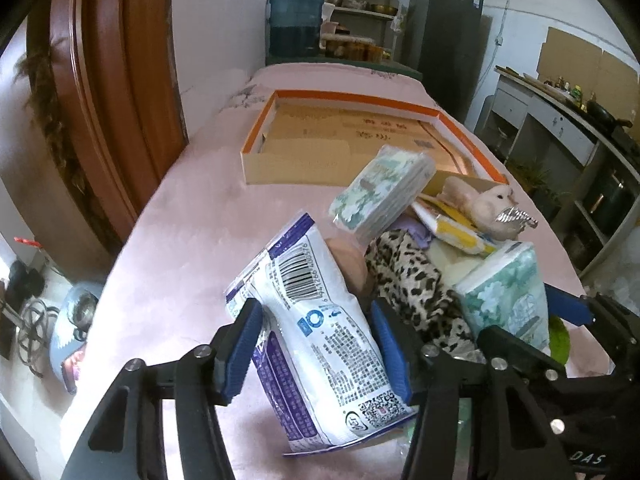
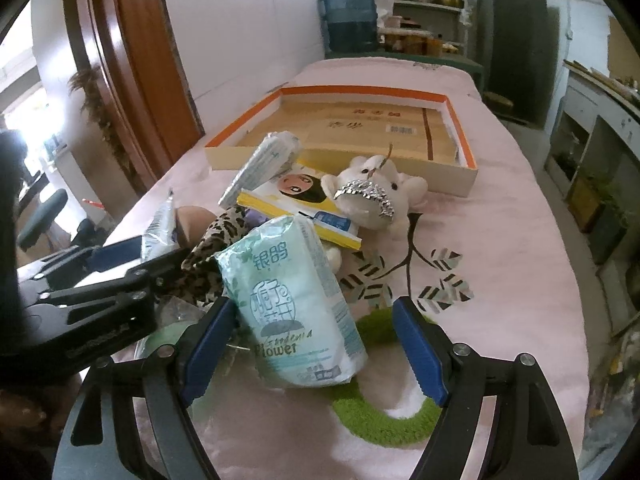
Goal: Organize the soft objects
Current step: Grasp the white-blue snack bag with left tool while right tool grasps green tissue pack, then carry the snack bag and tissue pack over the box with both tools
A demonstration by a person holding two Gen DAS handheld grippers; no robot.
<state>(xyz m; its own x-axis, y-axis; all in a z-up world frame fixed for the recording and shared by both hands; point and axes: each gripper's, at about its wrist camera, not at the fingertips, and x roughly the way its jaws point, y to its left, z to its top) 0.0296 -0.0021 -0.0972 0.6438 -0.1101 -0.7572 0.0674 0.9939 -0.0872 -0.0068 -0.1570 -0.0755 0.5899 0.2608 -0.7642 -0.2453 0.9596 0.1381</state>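
My left gripper (image 1: pixel 316 348) is shut on a white and purple tissue pack (image 1: pixel 316 320) with a barcode, held tilted above the pink bed. My right gripper (image 2: pixel 316 344) is open around a green and white tissue pack (image 2: pixel 296 304); its left finger touches the pack, its right finger stands apart. That pack also shows in the left wrist view (image 1: pixel 508 292). Behind lie a leopard-print cloth (image 1: pixel 408 268), another green tissue pack (image 1: pixel 380 192), a yellow-edged pack (image 2: pixel 304 204) and a white plush toy (image 2: pixel 376 196) with a silver piece. An orange-rimmed shallow box (image 2: pixel 468 148) lies beyond.
A pink bed cover (image 2: pixel 500 240) with a leaf print and a green ring pattern lies under everything. A brown wooden door (image 1: pixel 108 92) stands at the left. A blue water jug (image 1: pixel 296 20), shelves and a dark fridge (image 1: pixel 444 40) stand at the back. A counter (image 1: pixel 568 120) runs along the right.
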